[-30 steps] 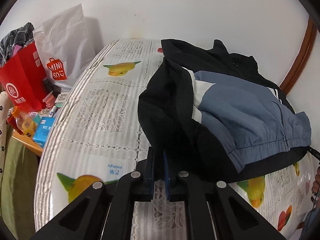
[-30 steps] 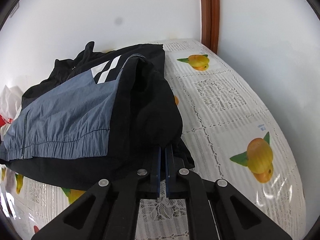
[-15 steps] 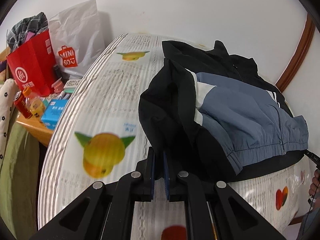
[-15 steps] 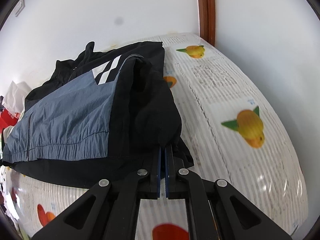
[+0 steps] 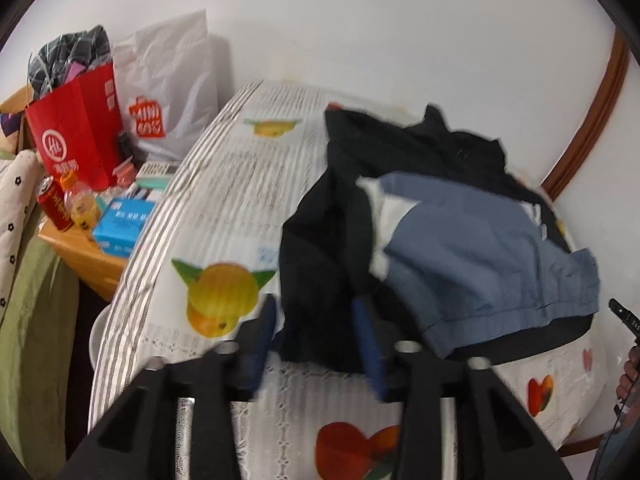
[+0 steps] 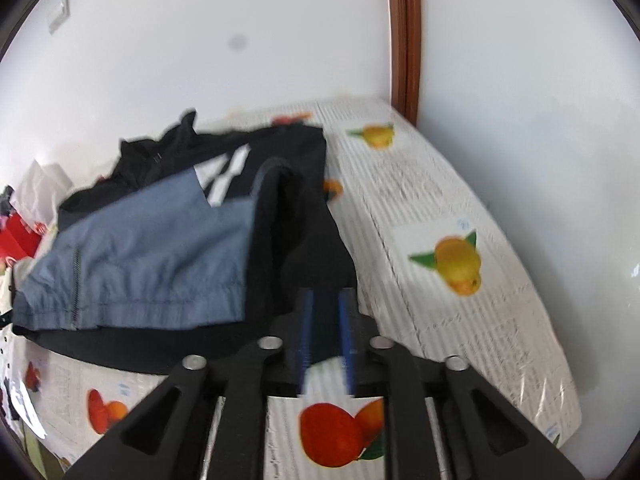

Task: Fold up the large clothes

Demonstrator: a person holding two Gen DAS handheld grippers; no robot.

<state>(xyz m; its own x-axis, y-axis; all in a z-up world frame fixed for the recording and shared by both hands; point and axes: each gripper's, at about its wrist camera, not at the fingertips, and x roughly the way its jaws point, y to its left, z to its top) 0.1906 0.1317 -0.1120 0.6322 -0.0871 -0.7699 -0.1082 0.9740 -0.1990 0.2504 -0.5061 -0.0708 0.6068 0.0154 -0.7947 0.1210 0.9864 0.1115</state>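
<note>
A black and blue-grey jacket [image 5: 460, 240] lies folded on the fruit-print tablecloth [image 5: 224, 200]; it also shows in the right wrist view [image 6: 168, 248]. My left gripper [image 5: 316, 312] is open, its blue pads either side of the jacket's black near-left corner, which lies loose between them. My right gripper [image 6: 326, 300] is open by a smaller gap, with the jacket's black near-right corner between its pads. Both views are blurred by motion.
Left of the table stand a red paper bag [image 5: 76, 136], a white Miniso bag [image 5: 168, 92], a blue box [image 5: 120, 224] and bottles on a wooden stand. White walls and a brown door frame [image 6: 404, 40] border the table [image 6: 460, 320].
Both grippers were shut on the jacket's near corners and have opened, letting the cloth go. Both have pulled back toward the near table edge.
</note>
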